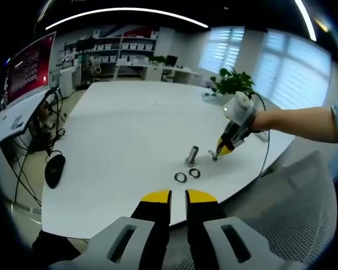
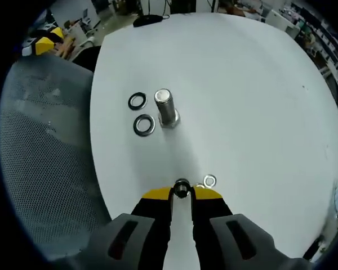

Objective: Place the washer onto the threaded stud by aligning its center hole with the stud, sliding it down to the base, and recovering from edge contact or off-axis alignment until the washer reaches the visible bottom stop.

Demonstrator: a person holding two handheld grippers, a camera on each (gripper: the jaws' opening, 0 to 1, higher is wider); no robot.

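Jaws of the right gripper (image 2: 182,194) are pinched on a dark washer (image 2: 182,188), held edge-up between the yellow tips just above the white table (image 2: 242,84). Just beside the right tip, a smaller silver washer (image 2: 209,180) lies flat on the table surface.

Ahead of the held washer, well apart from it, the threaded stud (image 2: 165,108) stands upright on its wider base. Two more dark rings lie flat just beside the stud on its left in the right gripper view: one ring (image 2: 137,101) level with the stud's top, the other ring (image 2: 143,125) nearer the camera. Neither touches the stud (a thin gap of white shows between each). Stud shaft is bare.

Left gripper (image 1: 178,198): yellow tips stand a narrow gap apart with nothing between them, hanging off the near table edge. From the left gripper view, the right gripper (image 1: 224,147) comes in from the right, held by a person's hand (image 1: 243,114), tips down near the table just right of the stud (image 1: 192,154). The two flat rings (image 1: 187,175) sit in front of the stud, side by side. A grey mesh chair (image 2: 39,163) stands at the table edge; a black mouse (image 1: 54,169) hangs off the far left side.
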